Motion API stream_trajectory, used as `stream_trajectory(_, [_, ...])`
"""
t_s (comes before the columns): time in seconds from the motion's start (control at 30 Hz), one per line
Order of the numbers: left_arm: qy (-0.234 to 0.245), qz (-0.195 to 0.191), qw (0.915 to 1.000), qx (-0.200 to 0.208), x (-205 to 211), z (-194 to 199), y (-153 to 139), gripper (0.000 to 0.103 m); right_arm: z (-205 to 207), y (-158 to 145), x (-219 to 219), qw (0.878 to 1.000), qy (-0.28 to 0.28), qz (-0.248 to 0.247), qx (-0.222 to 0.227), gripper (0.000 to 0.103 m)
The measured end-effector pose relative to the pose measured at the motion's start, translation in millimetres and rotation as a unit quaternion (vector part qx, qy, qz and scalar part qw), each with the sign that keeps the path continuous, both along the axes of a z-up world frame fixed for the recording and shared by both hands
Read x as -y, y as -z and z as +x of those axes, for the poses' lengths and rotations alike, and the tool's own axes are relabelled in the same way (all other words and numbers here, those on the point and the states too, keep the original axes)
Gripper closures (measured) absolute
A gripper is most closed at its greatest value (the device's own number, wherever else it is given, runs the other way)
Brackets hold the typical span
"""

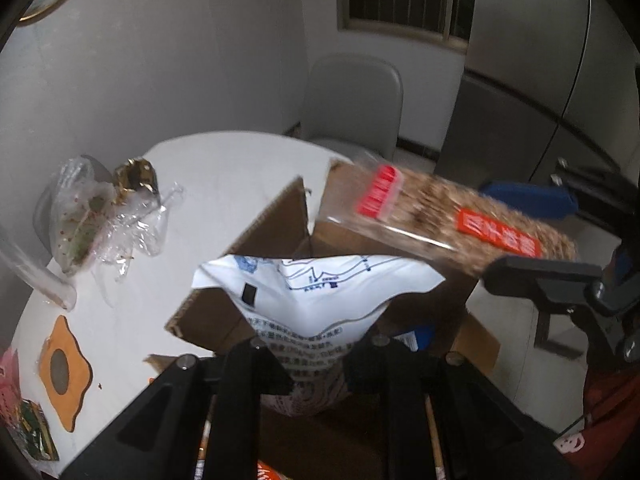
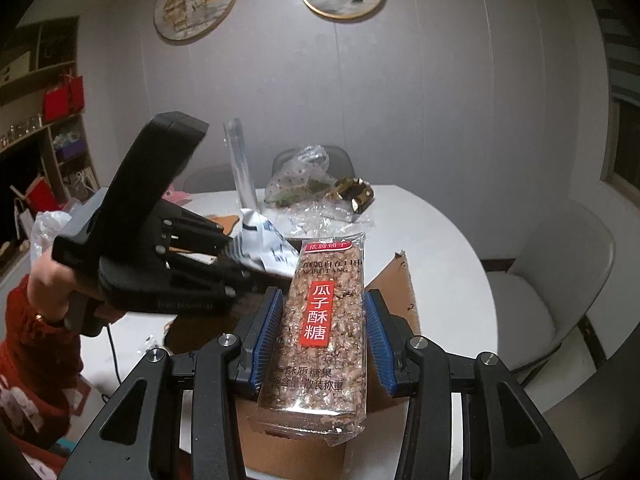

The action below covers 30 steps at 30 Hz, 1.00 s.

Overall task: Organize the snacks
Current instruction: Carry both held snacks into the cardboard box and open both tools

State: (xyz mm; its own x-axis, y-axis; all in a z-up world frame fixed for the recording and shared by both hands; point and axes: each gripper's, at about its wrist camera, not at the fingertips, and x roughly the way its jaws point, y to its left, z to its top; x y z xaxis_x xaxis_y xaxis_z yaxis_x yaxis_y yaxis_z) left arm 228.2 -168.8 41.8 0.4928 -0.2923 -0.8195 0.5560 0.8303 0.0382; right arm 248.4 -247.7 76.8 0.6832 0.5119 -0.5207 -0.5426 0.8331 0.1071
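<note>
Between the blue-padded fingers of the right gripper [image 2: 324, 340] sits a long clear pack of seed brittle [image 2: 326, 328], clamped across its narrow width at about mid-length, so the red label faces up and both ends stick out free. That grip keeps the stiff bar level and lets one end lead down into the cardboard box [image 2: 394, 292], whose open flaps show directly beneath it. From the left wrist view the same brittle pack [image 1: 452, 224] hangs slanted over the box's far flap [image 1: 276, 224], clear of the cardboard as far as I can tell.

At the left gripper [image 1: 316, 368] the black fingers are closed on the lower part of a white printed pouch [image 1: 316, 292], pinching it so the top fans out wide above the box mouth. Held by one end, the soft bag droops and would likely go in loosely.

Both tools point forward and downward over the box, the left one lower and nearer the opening, the right one raised beside it. A hand in a red sleeve [image 2: 48, 284] grasps the left tool's handle.

Further out on the white desk [image 1: 224, 176] lie crumpled clear wrappers [image 1: 104, 220], a gold foil piece [image 1: 134, 178] and an orange coaster [image 1: 62, 368].
</note>
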Motion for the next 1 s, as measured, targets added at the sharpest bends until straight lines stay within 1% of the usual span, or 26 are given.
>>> stream_trajectory(0.1, [0.008, 0.011, 0.9996, -0.023, 6.0, 4.7, 10.3, 0.088, 13.9, 6.6, -6.8, 1.000, -0.005, 0.008, -0.012, 0.065])
stream_trajectory(0.2, [0.018, 0.032, 0.9986, -0.039, 12.6, 5.2, 21.1, 0.088, 24.7, 11.9, -9.5, 1.000, -0.012, 0.010, -0.025, 0.065])
stream_trajectory(0.37, [0.033, 0.060, 0.9961, -0.056, 21.7, 9.0, 31.5, 0.087, 31.1, 21.3, -11.8, 0.999, -0.018, 0.010, -0.042, 0.065])
stream_trajectory(0.5, [0.045, 0.094, 0.9921, -0.070, 31.7, 10.1, 42.2, 0.085, 33.8, 27.6, -9.5, 0.999, -0.018, 0.010, -0.048, 0.065])
stream_trajectory(0.6, [0.049, 0.096, 0.9920, -0.066, 33.3, 7.0, 38.9, 0.081, 37.3, 32.2, -6.9, 0.998, -0.015, 0.009, -0.054, 0.065])
stream_trajectory(0.63, [0.050, 0.099, 0.9920, -0.060, 33.9, 5.3, 36.5, 0.073, 37.6, 33.2, -5.0, 0.998, -0.014, 0.011, -0.057, 0.065])
stream_trajectory(0.67, [0.048, 0.106, 0.9923, -0.042, 33.4, 2.8, 32.2, 0.064, 37.8, 33.6, -4.8, 0.998, -0.014, 0.011, -0.058, 0.065])
stream_trajectory(0.7, [0.045, 0.107, 0.9927, -0.031, 31.9, 0.9, 27.9, 0.061, 37.1, 34.0, -3.9, 0.998, -0.013, 0.012, -0.060, 0.065])
stream_trajectory(0.73, [0.045, 0.106, 0.9930, -0.028, 31.7, -0.4, 25.8, 0.058, 37.0, 34.2, -2.8, 0.998, -0.013, 0.013, -0.062, 0.065])
stream_trajectory(0.8, [0.043, 0.090, 0.9948, -0.022, 25.7, -3.2, 15.2, 0.053, 37.0, 33.2, -3.2, 0.998, -0.013, 0.013, -0.062, 0.065])
stream_trajectory(0.83, [0.042, 0.082, 0.9956, -0.015, 21.1, -5.6, 8.9, 0.045, 36.4, 32.1, -3.7, 0.998, -0.013, 0.011, -0.062, 0.065])
stream_trajectory(0.87, [0.041, 0.080, 0.9960, -0.007, 17.7, -8.1, 4.4, 0.039, 36.1, 31.5, -4.4, 0.998, -0.014, 0.010, -0.061, 0.065])
stream_trajectory(0.93, [0.035, 0.073, 0.9967, 0.007, 8.9, -12.4, -4.8, 0.034, 35.9, 30.1, -7.7, 0.998, -0.018, 0.008, -0.062, 0.065])
stream_trajectory(1.0, [0.027, 0.057, 0.9980, 0.013, -4.3, -17.5, -13.9, 0.033, 33.7, 29.9, -13.4, 0.998, -0.024, -0.002, -0.062, 0.065])
